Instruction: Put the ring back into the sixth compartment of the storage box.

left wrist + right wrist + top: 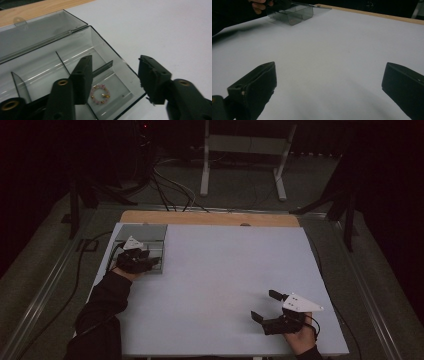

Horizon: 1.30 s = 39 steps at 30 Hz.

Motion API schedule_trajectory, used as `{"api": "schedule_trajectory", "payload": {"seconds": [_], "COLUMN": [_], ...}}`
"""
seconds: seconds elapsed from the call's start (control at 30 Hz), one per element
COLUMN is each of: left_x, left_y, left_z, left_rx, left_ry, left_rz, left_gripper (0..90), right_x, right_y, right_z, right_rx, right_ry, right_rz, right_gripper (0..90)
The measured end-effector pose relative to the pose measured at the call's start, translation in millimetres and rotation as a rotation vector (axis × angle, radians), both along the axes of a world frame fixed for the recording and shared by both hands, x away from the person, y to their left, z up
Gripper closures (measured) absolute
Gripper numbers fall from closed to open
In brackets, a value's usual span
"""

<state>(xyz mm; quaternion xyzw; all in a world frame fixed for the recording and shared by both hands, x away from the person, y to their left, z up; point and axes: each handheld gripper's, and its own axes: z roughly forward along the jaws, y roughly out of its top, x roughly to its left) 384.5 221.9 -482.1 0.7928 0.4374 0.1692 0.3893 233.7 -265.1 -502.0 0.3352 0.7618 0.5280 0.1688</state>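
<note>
One small pink beaded ring with gold beads (100, 94) lies in my smoky clear plastic compartment box's (110, 53) corner cell; left gripper (113, 78) fingers released above it, right gripper (329, 87) fingers spread over the white tabletop (225, 270).

Dim lab: floor cables (167, 185), metal stand (245, 155).

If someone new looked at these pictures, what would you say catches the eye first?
Probably the clear smoky box, lid open, at the far left corner of the white table, with a small pink beaded bracelet lying in one compartment. The left gripper hangs over it, fingers apart; the right gripper waits open near the front right.
</note>
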Motion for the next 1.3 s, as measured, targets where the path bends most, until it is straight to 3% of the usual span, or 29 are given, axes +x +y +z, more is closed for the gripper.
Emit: {"api": "schedule_trajectory", "payload": {"seconds": [0.3,0.4,0.67,0.8,1.03,1.3], "left_x": [-2.5,-2.6,-4.5,-7.1,-12.1,-29.7], "left_y": [-2.7,-2.0,-3.7,-4.2,-6.6,-8.0], "left_z": [5.6,7.4,13.1,16.3,22.7,31.6], "left_rx": [-0.018,-0.042,-0.078,-0.102,-0.097,-0.111], "left_ry": [0.018,0.027,0.060,0.052,0.037,0.009], "left_rz": [0.006,0.015,-0.013,-0.025,-0.039,-0.056], "left_gripper": [24.4,19.1,3.3,0.6,0.4,0.4], "right_x": [-0.6,0.1,-0.9,-0.9,-0.9,-0.3], "right_y": [0.1,-0.1,-0.3,-0.4,-0.3,0.2], "right_z": [0.2,0.1,0.5,0.9,0.9,1.1], "right_rx": [-0.002,0.002,0.001,0.003,0.003,0.005], "right_ry": [-0.003,0.001,-0.003,-0.005,-0.006,-0.004], "right_rz": [-0.001,-0.003,-0.005,-0.006,-0.007,-0.007], "right_gripper": [0.0,0.0,0.0,0.0,0.0,0.0]}}
